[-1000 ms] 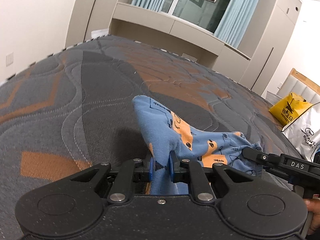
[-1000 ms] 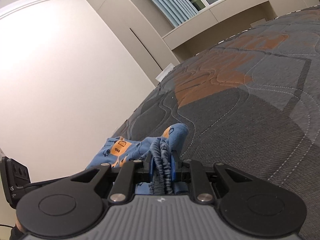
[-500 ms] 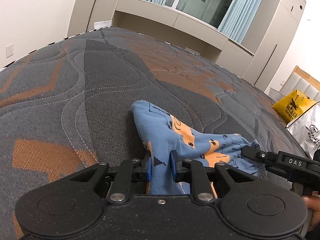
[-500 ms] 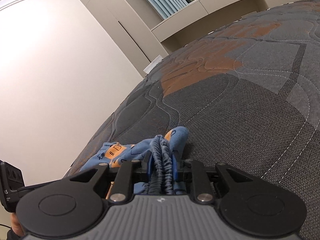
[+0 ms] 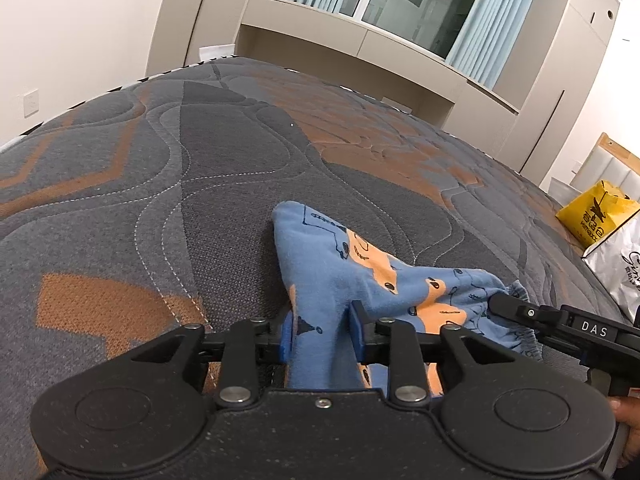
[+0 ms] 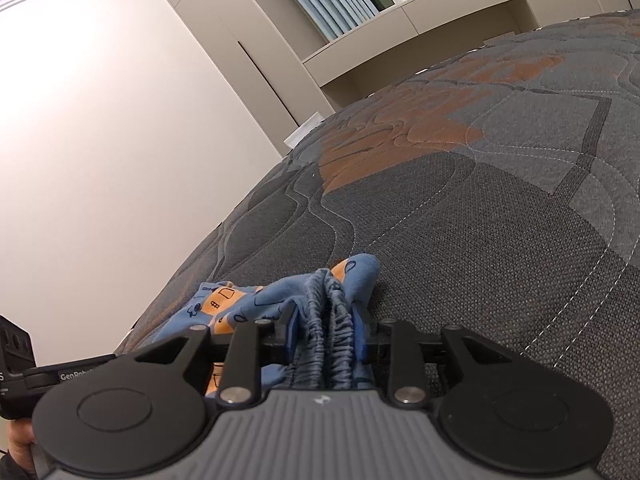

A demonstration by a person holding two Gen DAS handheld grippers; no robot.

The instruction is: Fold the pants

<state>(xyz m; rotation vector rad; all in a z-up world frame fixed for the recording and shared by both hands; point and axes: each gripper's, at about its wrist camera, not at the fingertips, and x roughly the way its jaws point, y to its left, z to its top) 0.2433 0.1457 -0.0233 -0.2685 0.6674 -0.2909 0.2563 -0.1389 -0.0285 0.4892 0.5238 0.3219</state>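
Left gripper [image 5: 322, 334] jaws just opening around blue pants [image 5: 360, 276] fabric, right gripper [image 6: 325, 334] loosening on gathered waistband [image 6: 326, 320], yellow bag [image 5: 598, 216] showing only leftward.

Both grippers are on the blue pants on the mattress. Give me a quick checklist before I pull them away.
1. Left gripper letting go: its jaws have just been opening, but cloth still fills the gap; cannot tell if free.
2. Right gripper letting go: jaws have just been opening, gathered waistband still between them; cannot tell.
3. Pants resting on the mattress: ok.
4. Fold lying flat: not ok, the cloth is bunched and peaked.
5. Mattress ahead free of obstacles: ok.
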